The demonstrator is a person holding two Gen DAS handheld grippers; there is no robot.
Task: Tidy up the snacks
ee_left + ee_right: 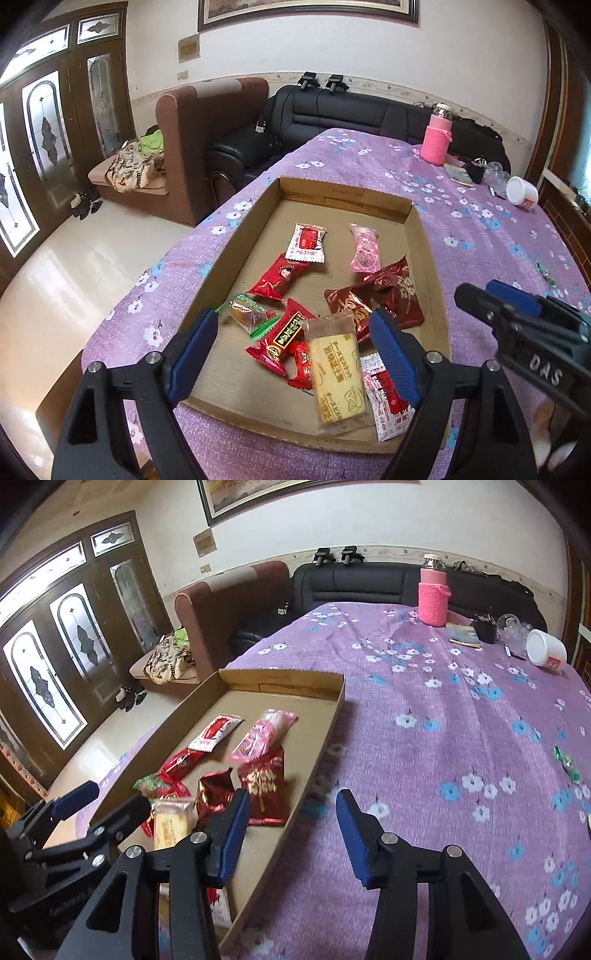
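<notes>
A: Log entry. Your left gripper (295, 332) hangs over the near end of the cardboard tray (415, 214), jaws wide apart, nothing between them. Below it lies the yellow biscuit packet (334, 365), with red snack packets (280, 338) beside it and a white-and-red sachet (388, 402) at the near rim.

B: And your right gripper (291, 829)?

A: Jaws apart as well, empty, straddling the tray's right wall (325, 734) above the purple floral cloth (443, 709). Only the left view shows the whole tray floor: the pink packet (364, 251) and a second white sachet (306, 242) at the far end.

B: What does the right view add?

A: A green-wrapped candy (565, 762) lying alone on the cloth, well apart from the tray. It sits at the left view's edge too, smaller. Pink bottle (432, 598) stands at the far end.
</notes>
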